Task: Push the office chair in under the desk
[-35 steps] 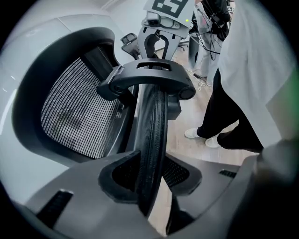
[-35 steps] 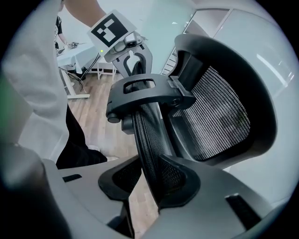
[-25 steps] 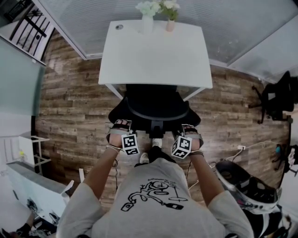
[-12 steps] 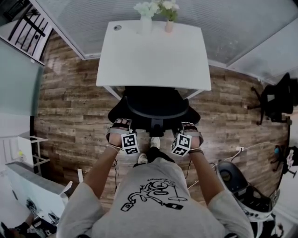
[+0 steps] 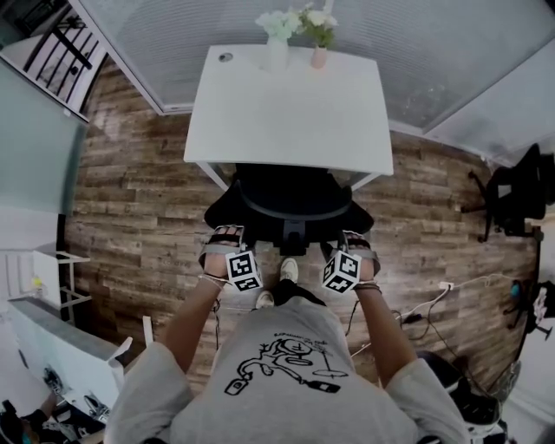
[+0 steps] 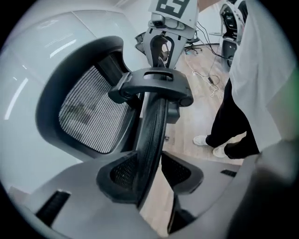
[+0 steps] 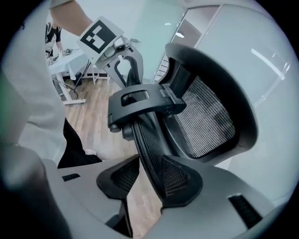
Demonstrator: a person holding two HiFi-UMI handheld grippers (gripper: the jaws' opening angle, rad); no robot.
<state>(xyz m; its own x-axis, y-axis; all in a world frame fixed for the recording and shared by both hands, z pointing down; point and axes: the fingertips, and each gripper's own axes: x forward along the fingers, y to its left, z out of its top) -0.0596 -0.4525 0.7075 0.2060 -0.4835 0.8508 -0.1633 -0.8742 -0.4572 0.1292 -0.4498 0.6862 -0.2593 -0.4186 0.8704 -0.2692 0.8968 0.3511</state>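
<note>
Grey pads of the left gripper (image 6: 152,175) and right gripper (image 7: 149,179) have just been spreading, and the back rim of the office chair (image 5: 290,204) stands loosely between each pair. The chair lies at 12 o'clock, its seat under the desk (image 5: 347,130). Draw both grippers clear evenly, without dragging it back. At the desk's 12 o'clock edge, a white vase (image 5: 277,54) and a pink vase (image 5: 319,57) hold flowers (image 5: 279,22).

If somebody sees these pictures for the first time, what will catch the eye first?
The black office chair stands in the middle of the head view, partly tucked under the white desk. The left gripper and the right gripper straddle the rim of its backrest; their jaws have just been opening, with the rim between them.
</note>
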